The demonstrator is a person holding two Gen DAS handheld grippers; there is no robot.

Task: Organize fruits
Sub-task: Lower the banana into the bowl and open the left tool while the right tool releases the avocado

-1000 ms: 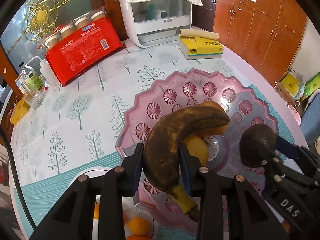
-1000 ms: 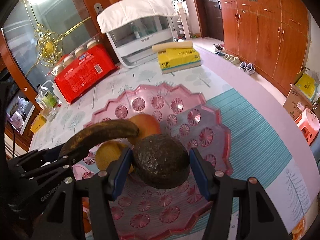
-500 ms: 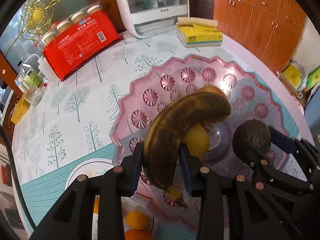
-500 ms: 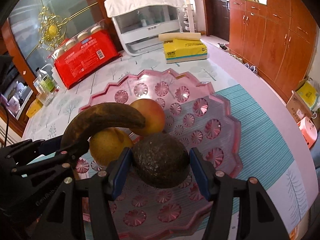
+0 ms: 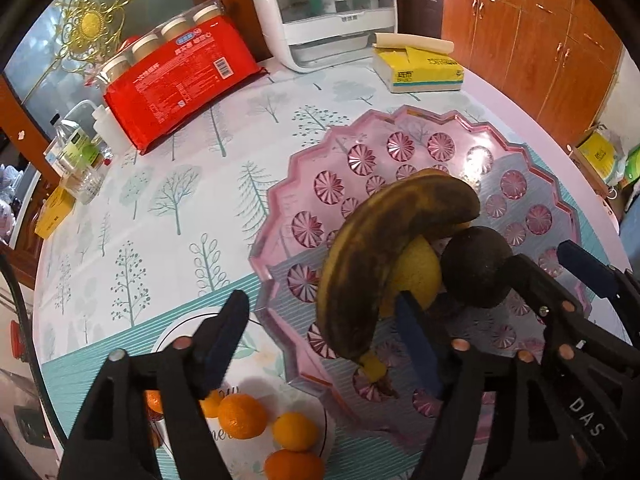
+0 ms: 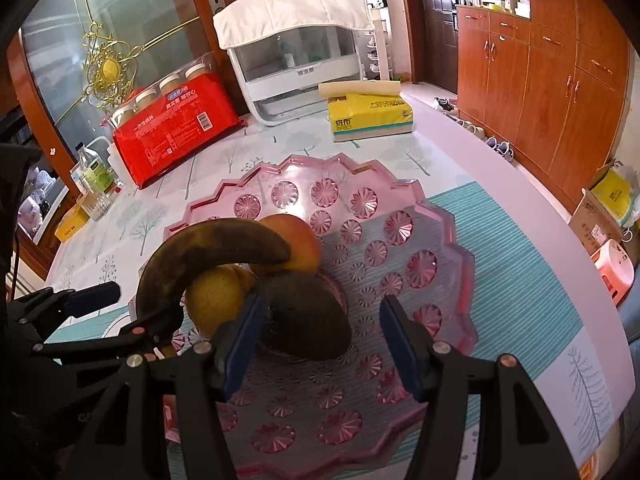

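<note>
A browned banana lies in the pink tray, draped over a yellow fruit and a peach-coloured fruit. My left gripper is opening. The banana's stem end sits between its jaws, and neither pad presses on it. A dark avocado rests on the tray floor between the jaws of my right gripper. The left pad is against it and a gap shows at the right pad. In the left wrist view the avocado sits beside the right gripper.
Several small oranges lie on a white plate just left of the tray. At the back are a red pack of cups, a white appliance and a yellow tissue box. Bottles stand at the left; the table's edge curves along the right.
The left jaws have spread wide and let go of the banana, which now rests on the fruit. The avocado has settled onto the tray and a gap shows at the right pad.
</note>
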